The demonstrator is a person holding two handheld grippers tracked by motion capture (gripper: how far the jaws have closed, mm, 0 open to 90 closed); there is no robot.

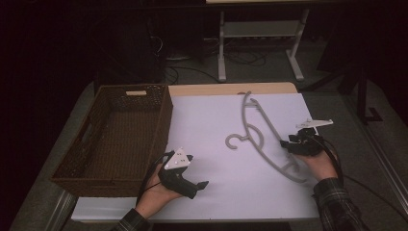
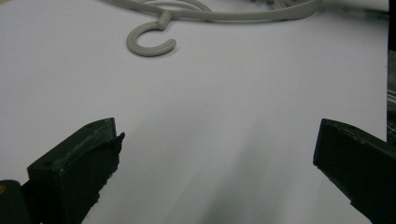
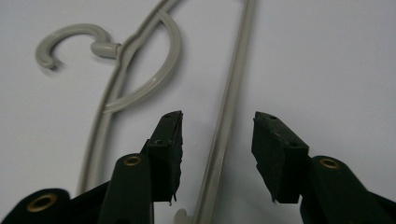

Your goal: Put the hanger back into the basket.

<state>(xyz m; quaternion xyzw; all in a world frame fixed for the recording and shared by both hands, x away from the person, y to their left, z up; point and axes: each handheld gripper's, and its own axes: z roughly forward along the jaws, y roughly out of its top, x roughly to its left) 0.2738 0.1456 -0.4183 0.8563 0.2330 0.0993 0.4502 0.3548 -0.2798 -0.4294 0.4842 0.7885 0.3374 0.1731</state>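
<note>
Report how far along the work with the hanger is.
Done: nothing lies in the wicker basket; the grey plastic hanger lies flat on the white table cover. In hand: the right tool is open, its jaws astride the hanger's straight bar, not yet closed on it. The left tool is open over bare cover, short of the hook. Left: grip and lift the hanger, possibly toward the basket.

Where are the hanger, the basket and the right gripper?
hanger (image 1: pixel 267 126), high view, on its long straight bar.
basket (image 1: pixel 165 113), high view, on its right wall.
right gripper (image 3: pixel 217 133), right gripper view, midway between its open fingertips, which straddle the hanger's bar.
</note>
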